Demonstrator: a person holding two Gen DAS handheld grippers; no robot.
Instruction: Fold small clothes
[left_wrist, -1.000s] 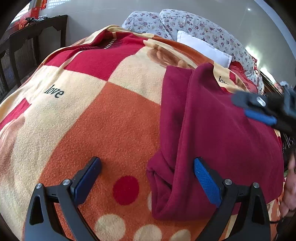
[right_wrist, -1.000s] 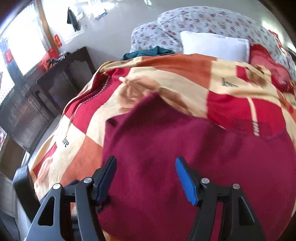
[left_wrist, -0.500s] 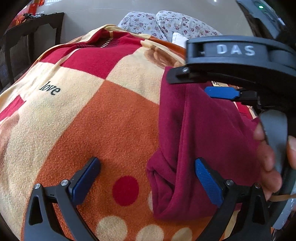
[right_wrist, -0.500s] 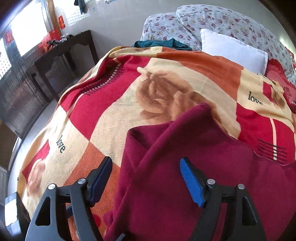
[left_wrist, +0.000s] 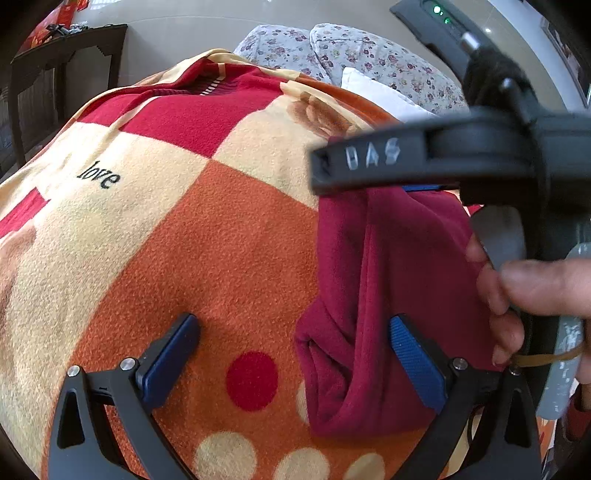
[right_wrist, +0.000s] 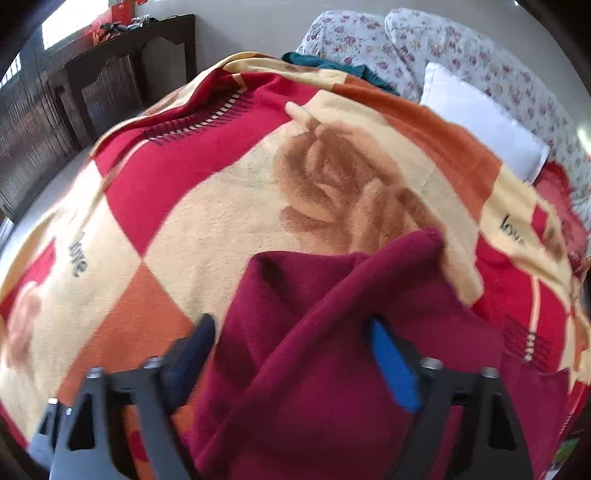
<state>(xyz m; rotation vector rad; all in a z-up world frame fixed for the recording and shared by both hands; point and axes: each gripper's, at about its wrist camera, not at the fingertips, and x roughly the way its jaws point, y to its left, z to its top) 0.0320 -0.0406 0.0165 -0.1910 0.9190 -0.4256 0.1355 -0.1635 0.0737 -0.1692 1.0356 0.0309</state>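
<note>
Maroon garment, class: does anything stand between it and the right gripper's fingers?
Nothing visible does. The right gripper, its jaws closing, already straddles a raised fold of the maroon garment on the blanket, pads not yet pressing.

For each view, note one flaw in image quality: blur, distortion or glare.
Left wrist view: fisheye bulges the blanket; the right hand-held gripper, its jaws closing, looms smeared. Right wrist view: motion blur softens the maroon garment; glare whitens the window.

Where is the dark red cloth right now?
The dark red cloth lies on the patterned blanket, at the right of the left wrist view, by the red dot.
</note>
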